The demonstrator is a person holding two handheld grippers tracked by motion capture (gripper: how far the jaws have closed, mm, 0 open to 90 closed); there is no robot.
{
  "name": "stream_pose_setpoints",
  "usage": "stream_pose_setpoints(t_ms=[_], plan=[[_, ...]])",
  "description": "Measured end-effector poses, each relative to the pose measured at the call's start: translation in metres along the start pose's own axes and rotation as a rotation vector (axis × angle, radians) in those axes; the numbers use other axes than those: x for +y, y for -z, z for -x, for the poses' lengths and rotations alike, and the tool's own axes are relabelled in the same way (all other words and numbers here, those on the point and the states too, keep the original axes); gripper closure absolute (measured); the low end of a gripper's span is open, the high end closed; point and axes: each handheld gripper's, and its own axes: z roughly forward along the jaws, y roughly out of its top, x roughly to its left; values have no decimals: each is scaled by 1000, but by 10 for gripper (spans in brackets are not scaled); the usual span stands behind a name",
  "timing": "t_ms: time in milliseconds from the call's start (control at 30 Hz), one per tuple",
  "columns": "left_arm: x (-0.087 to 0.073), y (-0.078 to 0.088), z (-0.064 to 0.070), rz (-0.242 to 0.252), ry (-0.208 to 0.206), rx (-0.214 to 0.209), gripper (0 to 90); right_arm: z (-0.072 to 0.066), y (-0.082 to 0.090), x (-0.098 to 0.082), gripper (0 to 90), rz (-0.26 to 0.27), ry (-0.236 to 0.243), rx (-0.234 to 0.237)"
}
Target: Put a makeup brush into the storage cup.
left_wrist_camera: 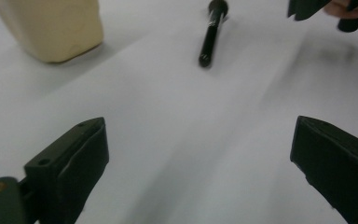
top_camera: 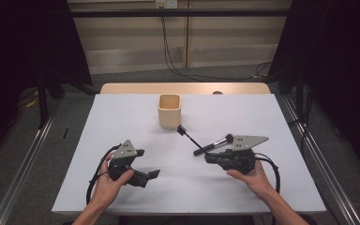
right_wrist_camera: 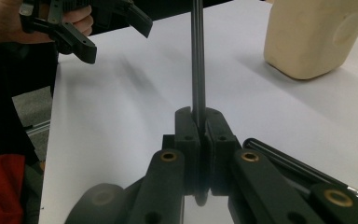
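Thin brush: a slim black makeup brush (top_camera: 188, 135) is clamped in the right tool (right_wrist_camera: 198, 122); its rod runs from the tool toward the cup, its dark tip just short of the cup's near side, a little right of the worktop's middle.
Right tool: its jaws are closed tight on the rod's lower end, gripping low so the rest of the rod sticks out free. Likely this lets the tip lead into the cup.
Second brush: a thicker black brush (top_camera: 212, 144) lies flat beside the right tool, apparently waiting its turn.
Cup: a cream, square, open-topped cup (top_camera: 169, 110) stands upright near the worktop's far edge, about centred, mouth up to receive brushes.
Left tool: the left tool (left_wrist_camera: 200, 154) rests low near the near-left corner, jaws spread wide with nothing between them, kept apart from the work.
Worktop: a white worktop (top_camera: 122, 117), bare along its left and right edges.
Step, as judged: carrying the thin brush to the cup.
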Motion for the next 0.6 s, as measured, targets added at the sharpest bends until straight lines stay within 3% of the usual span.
stream_pose_setpoints(t_ms=[267,333,400,600], plan=[[4,-10,8,124,-5,-3,53,-1,0,0,866,0,1,10],[6,-12,9,149,-27,-14,60,-1,0,1,867,2,2,12],[9,-16,11,168,-24,-44,65,-1,0,1,866,6,2,14],[20,-25,18,186,-27,-64,49,-2,0,2,866,17,3,17]])
